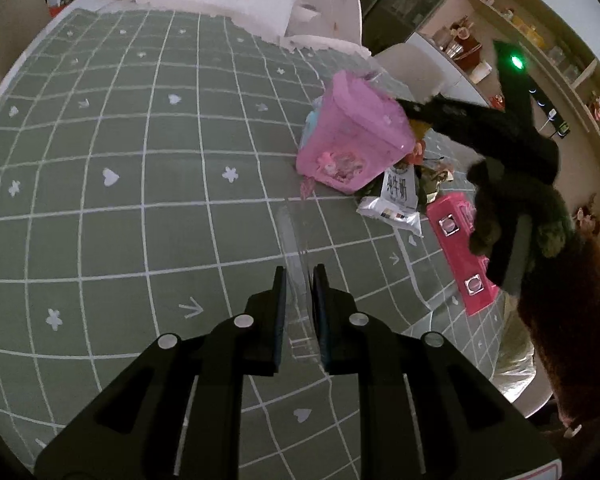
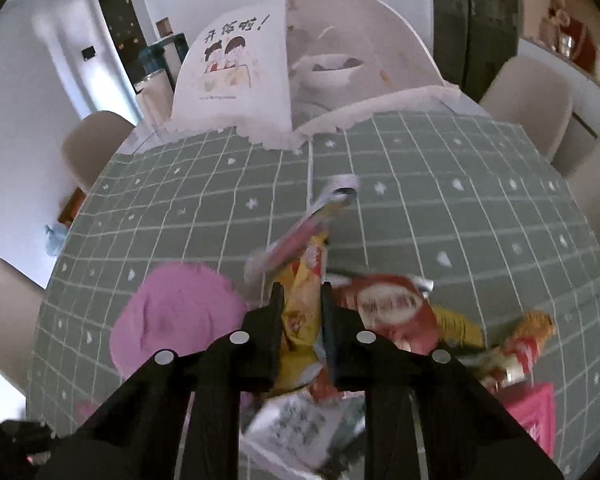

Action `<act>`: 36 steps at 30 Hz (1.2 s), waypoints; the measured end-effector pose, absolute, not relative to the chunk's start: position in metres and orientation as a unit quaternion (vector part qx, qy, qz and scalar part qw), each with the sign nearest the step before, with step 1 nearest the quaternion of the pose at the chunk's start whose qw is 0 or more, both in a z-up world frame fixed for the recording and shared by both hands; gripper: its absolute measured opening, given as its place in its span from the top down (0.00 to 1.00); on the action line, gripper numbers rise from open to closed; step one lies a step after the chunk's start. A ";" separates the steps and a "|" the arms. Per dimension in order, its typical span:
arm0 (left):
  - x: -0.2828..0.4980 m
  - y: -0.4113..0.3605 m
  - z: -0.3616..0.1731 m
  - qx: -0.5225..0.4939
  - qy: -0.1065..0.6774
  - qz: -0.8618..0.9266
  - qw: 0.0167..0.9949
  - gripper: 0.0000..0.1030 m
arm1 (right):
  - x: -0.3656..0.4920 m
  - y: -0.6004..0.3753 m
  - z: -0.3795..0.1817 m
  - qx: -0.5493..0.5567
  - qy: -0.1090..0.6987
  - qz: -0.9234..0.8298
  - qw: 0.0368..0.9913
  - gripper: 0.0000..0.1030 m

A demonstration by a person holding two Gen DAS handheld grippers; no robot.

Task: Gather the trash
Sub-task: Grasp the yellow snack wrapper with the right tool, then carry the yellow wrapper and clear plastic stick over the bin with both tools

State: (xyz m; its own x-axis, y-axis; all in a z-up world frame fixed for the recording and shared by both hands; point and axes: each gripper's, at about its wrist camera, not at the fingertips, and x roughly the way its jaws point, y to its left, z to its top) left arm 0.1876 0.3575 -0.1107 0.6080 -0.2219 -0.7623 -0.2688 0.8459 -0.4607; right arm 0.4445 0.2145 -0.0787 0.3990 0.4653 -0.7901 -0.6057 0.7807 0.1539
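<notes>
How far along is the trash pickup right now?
Early to midway. Done: the pink bin seems to hold some scraps already. In hand: right tongs shut on a yellow wrapper; left tongs pinch clear plastic. Left: red packet, white pouch, pink box.

We observe dim, even indoor lighting in both views, with muted colours and faint shadows. Fisheye distortion bends the grid of the tablecloth and darkens the corners. In the left wrist view a green indicator lamp glares. In the right wrist view the snack wrappers show motion blur; the white wall is brightest.
</notes>
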 end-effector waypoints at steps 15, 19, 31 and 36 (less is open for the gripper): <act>0.206 0.308 -0.094 -0.240 0.446 -0.044 0.861 0.87 | 0.346 0.092 -0.061 -0.045 0.443 0.298 0.844 0.89; 0.211 0.287 -0.077 -0.221 0.438 -0.056 0.869 0.87 | 0.331 0.072 -0.041 -0.046 0.418 0.285 0.861 0.89; 0.223 0.206 -0.036 -0.157 0.412 -0.119 0.889 0.87 | 0.282 -0.007 -0.007 -0.047 0.370 0.225 0.900 0.89; 0.231 0.170 -0.026 -0.144 0.405 -0.148 0.891 0.87 | 0.259 -0.044 0.001 -0.039 0.356 0.198 0.912 0.89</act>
